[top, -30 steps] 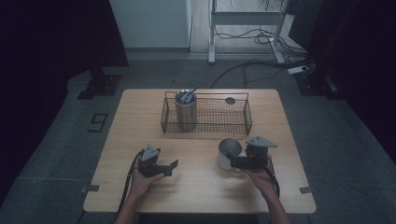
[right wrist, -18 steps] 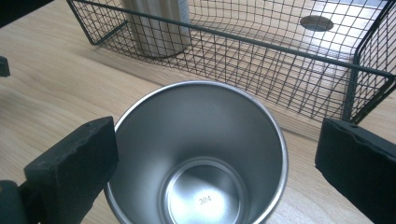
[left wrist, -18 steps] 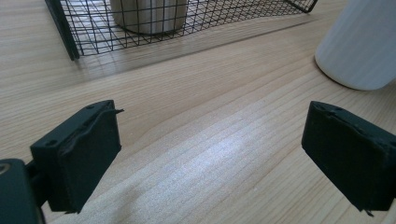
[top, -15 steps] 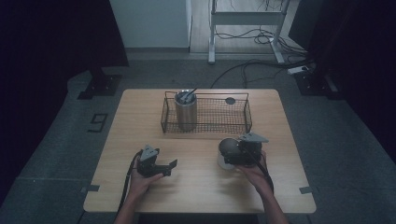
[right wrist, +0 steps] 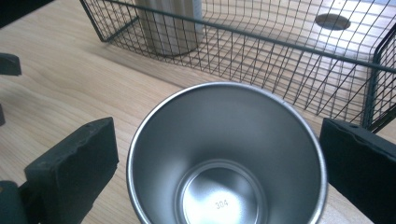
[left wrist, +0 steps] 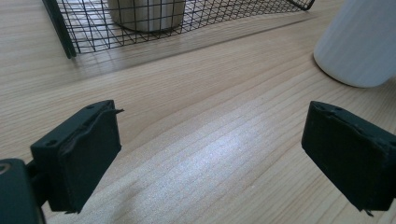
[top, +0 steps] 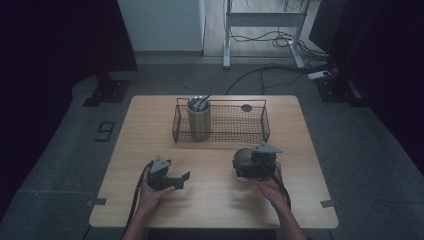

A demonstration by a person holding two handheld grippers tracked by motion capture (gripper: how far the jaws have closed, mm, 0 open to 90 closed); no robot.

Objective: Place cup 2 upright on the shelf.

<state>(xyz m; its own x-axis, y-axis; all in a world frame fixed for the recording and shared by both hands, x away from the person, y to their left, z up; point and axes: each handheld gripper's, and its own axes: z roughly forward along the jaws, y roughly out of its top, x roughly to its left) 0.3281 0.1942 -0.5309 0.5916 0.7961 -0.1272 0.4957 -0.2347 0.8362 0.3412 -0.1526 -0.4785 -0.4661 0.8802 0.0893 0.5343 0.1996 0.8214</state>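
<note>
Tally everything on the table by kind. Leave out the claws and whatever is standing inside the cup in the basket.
Metal cups: 2 (one in the basket, one in front of it)
Wire basket: 1
White ribbed vessel: 1
Dark round disc in the basket: 1
Total: 5

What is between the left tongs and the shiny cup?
Just bare wooden table. In the high view, nothing lies between the left tongs and the steel cup; the right tongs stand open around that cup.
</note>
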